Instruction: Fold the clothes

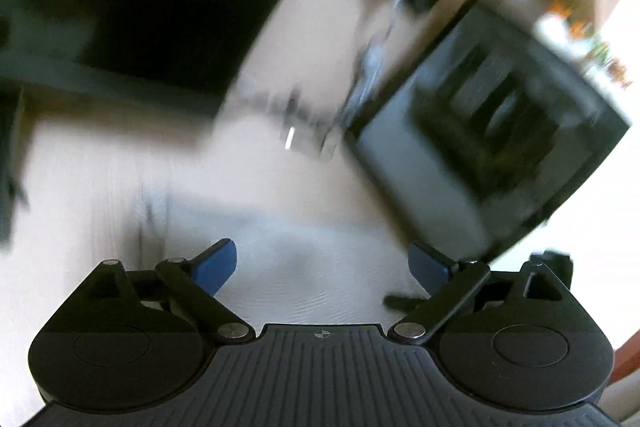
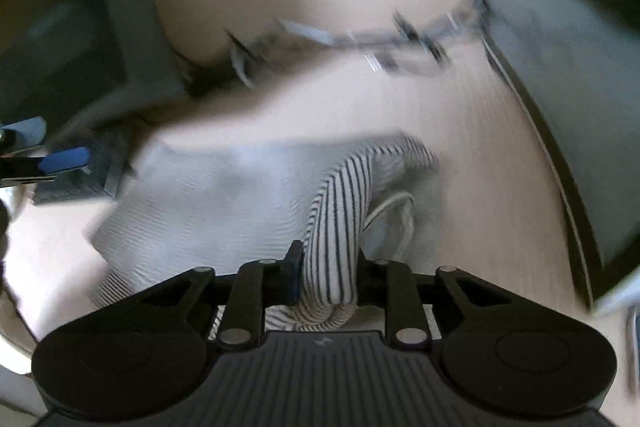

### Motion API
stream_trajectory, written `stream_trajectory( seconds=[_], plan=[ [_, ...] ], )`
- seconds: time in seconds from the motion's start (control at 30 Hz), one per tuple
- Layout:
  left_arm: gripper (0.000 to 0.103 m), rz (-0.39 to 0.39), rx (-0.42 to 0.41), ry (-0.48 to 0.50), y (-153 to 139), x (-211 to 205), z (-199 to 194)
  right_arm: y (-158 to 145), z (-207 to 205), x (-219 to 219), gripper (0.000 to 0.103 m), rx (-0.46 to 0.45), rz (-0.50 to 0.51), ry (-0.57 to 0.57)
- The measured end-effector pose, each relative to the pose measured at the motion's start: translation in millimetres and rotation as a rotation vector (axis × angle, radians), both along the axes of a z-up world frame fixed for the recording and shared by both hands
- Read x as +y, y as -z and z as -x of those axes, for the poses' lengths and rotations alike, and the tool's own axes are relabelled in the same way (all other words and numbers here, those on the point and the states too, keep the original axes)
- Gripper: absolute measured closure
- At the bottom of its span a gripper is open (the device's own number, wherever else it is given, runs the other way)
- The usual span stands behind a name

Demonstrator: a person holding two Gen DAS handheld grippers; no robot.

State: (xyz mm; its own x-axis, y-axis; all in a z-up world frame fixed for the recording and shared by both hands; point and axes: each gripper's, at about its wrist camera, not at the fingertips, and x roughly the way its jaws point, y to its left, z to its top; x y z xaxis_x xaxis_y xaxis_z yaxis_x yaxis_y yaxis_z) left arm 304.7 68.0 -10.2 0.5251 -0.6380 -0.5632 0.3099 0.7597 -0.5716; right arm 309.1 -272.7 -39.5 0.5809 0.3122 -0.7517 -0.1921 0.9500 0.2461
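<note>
Pale wood floor [image 2: 480, 131]; striped garment [image 2: 336, 211] runs lengthwise from right gripper [image 2: 326, 267], fingers pinching it; left gripper [image 1: 322, 265] fingers wide.

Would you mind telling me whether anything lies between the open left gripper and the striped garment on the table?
Nothing visible does. The left gripper is open with only pale cloth and bare table ahead of its fingers. The right gripper is already shut on the striped garment. The dark boxes and cables sit farther back, though the pictures are blurred.
</note>
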Motion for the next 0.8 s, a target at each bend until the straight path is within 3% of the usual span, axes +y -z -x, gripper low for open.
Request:
stream_trajectory(
  seconds=[0.07, 0.1, 0.17, 0.27, 0.33, 0.53, 0.57, 0.63, 0.8],
  plan=[
    [0.007, -0.055, 0.116, 0.021, 28.1, -9.1, -1.7, 14.1, 3.9, -3.7, 0.056, 0.030, 0.040, 0.035],
    [0.007, -0.081, 0.162, 0.027, 39.9, -11.4, 0.3, 12.6, 7.1, -6.2, 0.050, 0.017, 0.043, 0.041],
    [0.007, -0.081, 0.172, 0.039, 47.4, -12.6, 6.0, 0.8, 12.7, -7.8, 0.019, -0.047, 0.086, 0.060],
    [0.007, -0.066, 0.186, 0.039, 50.4, -10.1, 5.2, -22.0, 17.6, -7.4, 0.009, -0.171, 0.141, 0.090],
    [0.005, -0.052, 0.191, 0.040, 52.1, -8.7, 2.4, -27.1, 13.1, -3.6, 0.000, -0.205, 0.088, 0.089],
    [0.000, -0.041, 0.170, 0.048, 54.2, -8.1, 5.8, -25.4, -8.6, 12.4, 0.000, -0.228, -0.161, 0.055],
    [0.000, -0.038, 0.170, 0.048, 54.5, -7.4, 6.2, -19.6, -13.5, 15.5, 0.000, -0.200, -0.197, 0.052],
    [0.000, -0.032, 0.168, 0.048, 55.2, -5.9, 7.1, 11.9, -25.7, 22.8, 0.000, -0.034, -0.233, 0.064],
    [0.000, -0.007, 0.174, 0.043, 56.5, -0.8, 6.8, 19.9, -10.4, 45.8, 0.000, -0.087, -0.084, 0.035]
  ],
)
